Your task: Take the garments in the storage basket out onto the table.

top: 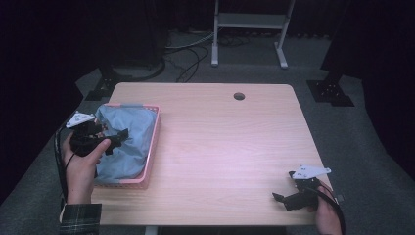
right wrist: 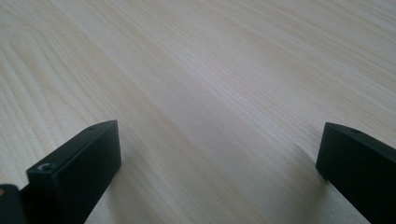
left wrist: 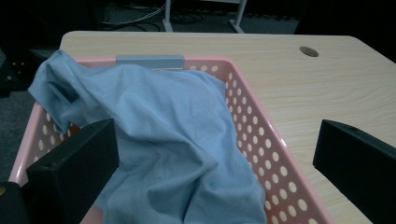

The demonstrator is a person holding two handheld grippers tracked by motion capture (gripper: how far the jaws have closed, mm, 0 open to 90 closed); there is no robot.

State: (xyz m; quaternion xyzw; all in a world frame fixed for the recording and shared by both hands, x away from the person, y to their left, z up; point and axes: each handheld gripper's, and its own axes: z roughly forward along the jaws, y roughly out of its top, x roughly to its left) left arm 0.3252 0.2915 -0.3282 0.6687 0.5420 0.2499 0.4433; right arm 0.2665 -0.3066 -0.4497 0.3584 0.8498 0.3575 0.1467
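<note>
Now soft blue cloth (left wrist: 173, 140) heaped in perforated pink basket (left wrist: 261, 135); both tools wide open, empty.

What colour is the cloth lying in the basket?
Light blue, plain, no pattern. The cloth shows best in the left gripper view, heaped in the pink perforated basket.

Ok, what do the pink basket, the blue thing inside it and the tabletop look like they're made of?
Pink basket: most likely moulded plastic, matt, its walls punched with even rows of round holes. Blue cloth: a soft, thin fabric, perhaps cotton jersey, lying in loose folds and draped over the rim. Table: pale wood grain, smooth; possibly laminate rather than solid wood.
</note>
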